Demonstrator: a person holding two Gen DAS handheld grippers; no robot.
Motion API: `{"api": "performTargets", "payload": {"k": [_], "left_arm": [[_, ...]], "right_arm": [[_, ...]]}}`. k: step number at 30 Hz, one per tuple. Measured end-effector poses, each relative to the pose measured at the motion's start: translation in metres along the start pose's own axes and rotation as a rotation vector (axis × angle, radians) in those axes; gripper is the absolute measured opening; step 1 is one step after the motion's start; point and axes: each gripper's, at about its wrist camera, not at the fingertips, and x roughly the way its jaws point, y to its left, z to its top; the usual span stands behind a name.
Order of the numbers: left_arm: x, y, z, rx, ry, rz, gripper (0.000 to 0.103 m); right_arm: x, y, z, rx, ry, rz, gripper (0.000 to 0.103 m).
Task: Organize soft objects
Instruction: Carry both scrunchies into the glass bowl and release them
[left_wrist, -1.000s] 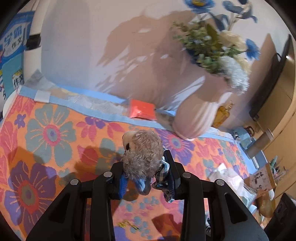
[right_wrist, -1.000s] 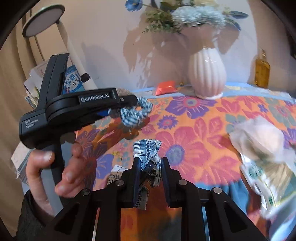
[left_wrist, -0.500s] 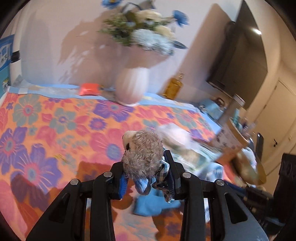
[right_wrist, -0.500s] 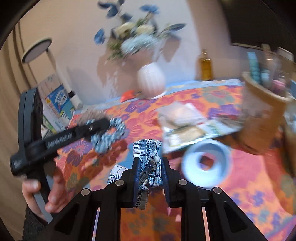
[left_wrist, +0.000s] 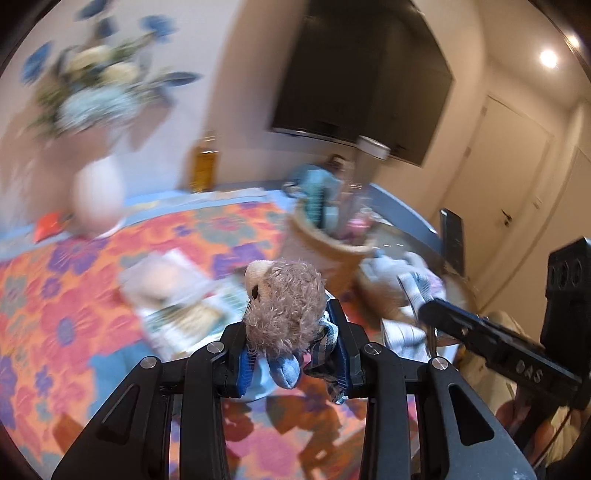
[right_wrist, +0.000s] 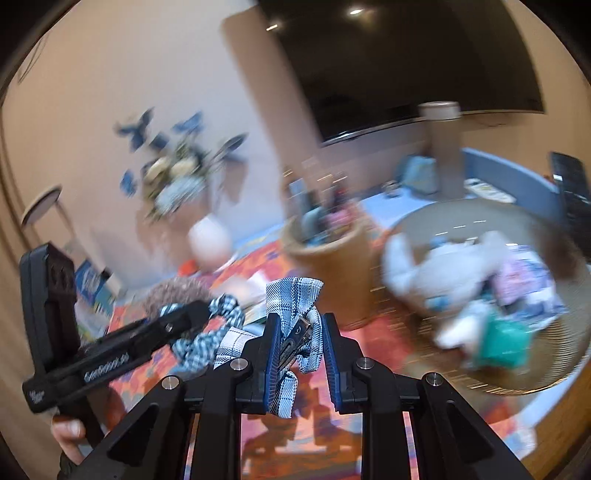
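My left tongs (left_wrist: 291, 363) clench a fuzzy bear (left_wrist: 286, 306); right tongs (right_wrist: 298, 349) clench a plaid bow (right_wrist: 297, 306). Both held above the floral desk (left_wrist: 74, 295), near the basket (right_wrist: 554, 354).

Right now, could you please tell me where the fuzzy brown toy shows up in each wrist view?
Left wrist: the toy sits at centre, held between the left gripper's fingers with a checked blue scrunchie.
Right wrist: the toy is at left of centre, a brown tuft behind the left gripper.
Shared landmark: the white vase of flowers by the wall.
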Motion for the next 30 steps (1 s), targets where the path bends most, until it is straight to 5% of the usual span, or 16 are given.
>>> {"api": "performTargets", "payload": {"k": [8, 22, 25, 27, 29, 30], "left_arm": [[0.046, -0.077, 0.018, 0.112, 0.042, -0.105, 0.031], [0.103, -0.14, 0.052, 0.205, 0.059, -0.104, 0.031], [0.116, -0.142, 0.055, 0.187, 0.058, -0.068, 0.044], [0.124, -0.138, 0.055, 0.163, 0.083, -0.074, 0.063], [0.129, -0.135, 0.052, 0.143, 0.103, -0.094, 0.084], [0.127, -0.133, 0.049, 0.14, 0.093, -0.094, 0.086]], "right_arm": [[-0.03, -0.085, 0.024, 0.141, -0.082, -0.113, 0.021], [-0.026, -0.168, 0.079, 0.268, -0.131, -0.253, 0.022], [-0.01, -0.176, 0.091, 0.277, -0.108, -0.269, 0.024], [0.001, -0.183, 0.095, 0.31, -0.064, -0.262, 0.031], [0.002, -0.188, 0.093, 0.337, -0.065, -0.235, 0.05], [0.0, -0.189, 0.091, 0.339, -0.077, -0.238, 0.054]]}}
